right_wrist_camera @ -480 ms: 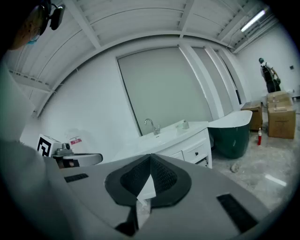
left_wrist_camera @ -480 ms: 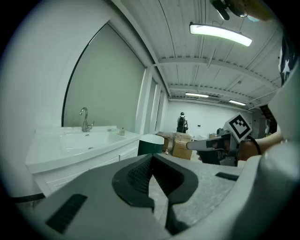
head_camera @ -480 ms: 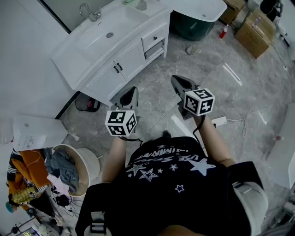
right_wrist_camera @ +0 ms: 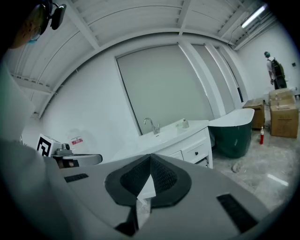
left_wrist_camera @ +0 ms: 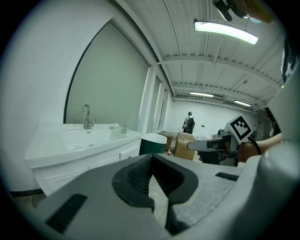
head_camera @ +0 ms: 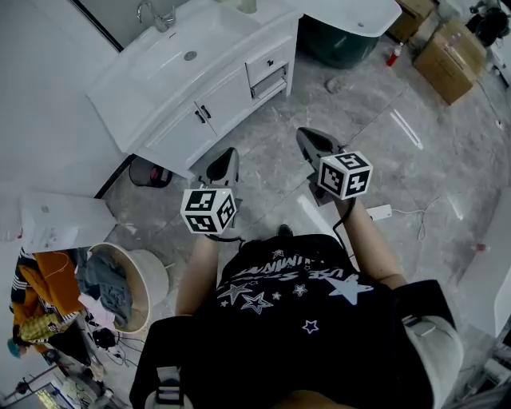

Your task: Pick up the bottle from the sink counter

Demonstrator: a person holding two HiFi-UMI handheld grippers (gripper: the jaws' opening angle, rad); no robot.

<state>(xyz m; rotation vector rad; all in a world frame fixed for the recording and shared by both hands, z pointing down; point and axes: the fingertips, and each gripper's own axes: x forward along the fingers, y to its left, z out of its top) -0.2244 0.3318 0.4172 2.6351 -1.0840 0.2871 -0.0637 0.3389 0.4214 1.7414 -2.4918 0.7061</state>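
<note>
A small pale bottle (head_camera: 247, 6) stands at the right end of the white sink counter (head_camera: 120, 96), beside the basin; it also shows as the bottle (left_wrist_camera: 124, 129) in the left gripper view and the bottle (right_wrist_camera: 185, 123) in the right gripper view. Both grippers hang over the grey floor, well short of the counter. My left gripper (head_camera: 226, 160) is shut and empty, its jaws meeting at the left gripper's tip (left_wrist_camera: 151, 157). My right gripper (head_camera: 307, 137) is also shut with nothing in it, seen from behind as the right gripper (right_wrist_camera: 150, 157).
A chrome faucet (head_camera: 156, 14) rises behind the basin. A green tub (head_camera: 335, 40) stands right of the vanity, with cardboard boxes (head_camera: 451, 48) and a red bottle (head_camera: 393, 54) beyond. A laundry basket (head_camera: 120, 287) sits lower left, a power strip (head_camera: 377, 212) on the floor at right.
The head view has tipped slightly, so the vanity sits a bit higher in the picture. Both grippers keep their place and stay shut.
</note>
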